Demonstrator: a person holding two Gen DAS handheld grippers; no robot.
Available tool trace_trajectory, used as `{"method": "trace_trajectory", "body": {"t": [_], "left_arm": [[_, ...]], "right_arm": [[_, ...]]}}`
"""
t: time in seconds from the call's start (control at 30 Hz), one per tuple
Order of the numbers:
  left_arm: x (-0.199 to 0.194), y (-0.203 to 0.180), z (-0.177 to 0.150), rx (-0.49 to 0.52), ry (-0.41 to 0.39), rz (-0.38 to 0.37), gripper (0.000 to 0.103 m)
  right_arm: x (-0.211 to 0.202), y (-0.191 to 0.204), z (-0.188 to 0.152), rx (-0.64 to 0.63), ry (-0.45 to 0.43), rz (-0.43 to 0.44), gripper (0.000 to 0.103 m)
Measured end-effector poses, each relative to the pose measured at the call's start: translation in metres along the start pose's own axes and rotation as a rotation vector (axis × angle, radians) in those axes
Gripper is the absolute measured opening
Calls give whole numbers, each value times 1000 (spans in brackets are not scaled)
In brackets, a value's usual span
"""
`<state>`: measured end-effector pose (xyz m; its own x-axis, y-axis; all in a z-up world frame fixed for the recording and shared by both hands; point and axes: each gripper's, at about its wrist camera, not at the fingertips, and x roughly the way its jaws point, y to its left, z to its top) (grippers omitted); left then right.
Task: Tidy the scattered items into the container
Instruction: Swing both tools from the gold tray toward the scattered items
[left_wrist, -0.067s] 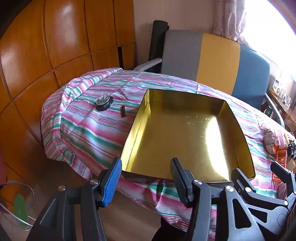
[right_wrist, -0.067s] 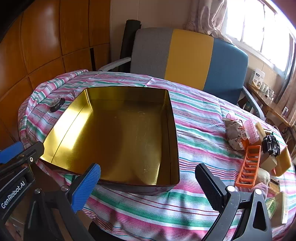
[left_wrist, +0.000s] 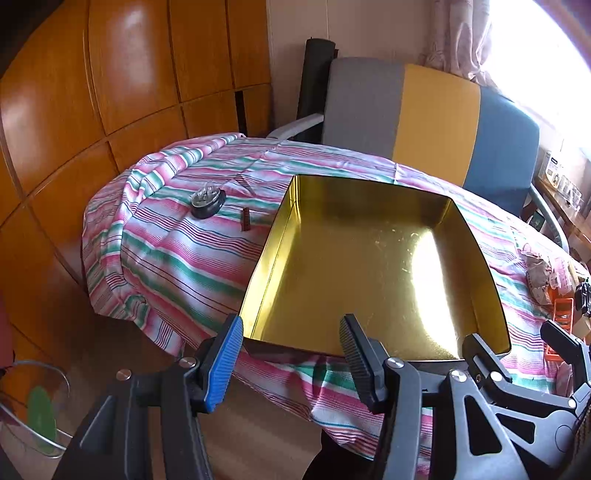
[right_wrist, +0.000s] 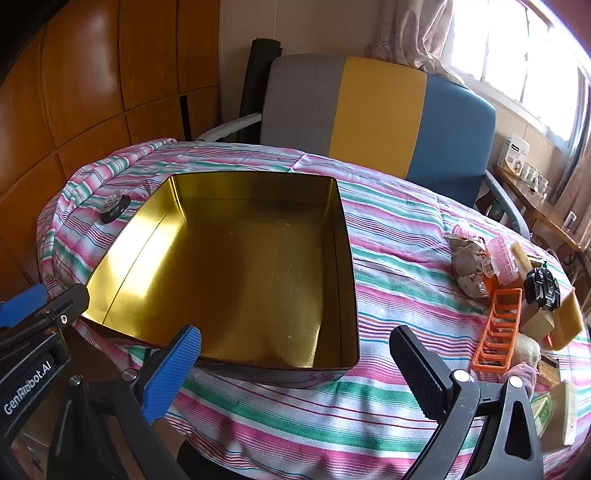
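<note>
Gold tin (right_wrist: 258, 266) sat empty as I hovered both spread grippers (left (left_wrist: 291, 354), right (right_wrist: 299, 365)), clutter (right_wrist: 506, 280) best lifted singly.

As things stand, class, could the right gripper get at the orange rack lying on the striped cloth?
Probably yes. The right gripper is open and holds nothing, and the orange rack lies just to its right on the cloth, outside the gold tin. Only bare cloth lies between them, though other items crowd the rack's far side.
</note>
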<state>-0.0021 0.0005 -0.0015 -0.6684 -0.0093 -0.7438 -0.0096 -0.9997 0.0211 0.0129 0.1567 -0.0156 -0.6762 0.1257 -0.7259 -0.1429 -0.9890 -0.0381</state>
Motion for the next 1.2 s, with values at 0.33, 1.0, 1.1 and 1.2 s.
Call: {"method": "trace_trajectory", "body": {"t": [0.33, 1.0, 1.1, 1.2], "left_arm": [[5, -13, -2, 41, 27, 8, 55], [-16, -126, -38, 453, 44, -342, 55], [-19, -157, -48, 566, 55, -431, 55], [-18, -184, -58, 645, 74, -502, 55]], "right_arm": [[4, -7, -2, 2, 12, -8, 103], [-14, -127, -40, 195, 49, 103, 103], [-31, -164, -55, 244, 27, 119, 103], [-51, -204, -73, 323, 13, 92, 103]]}}
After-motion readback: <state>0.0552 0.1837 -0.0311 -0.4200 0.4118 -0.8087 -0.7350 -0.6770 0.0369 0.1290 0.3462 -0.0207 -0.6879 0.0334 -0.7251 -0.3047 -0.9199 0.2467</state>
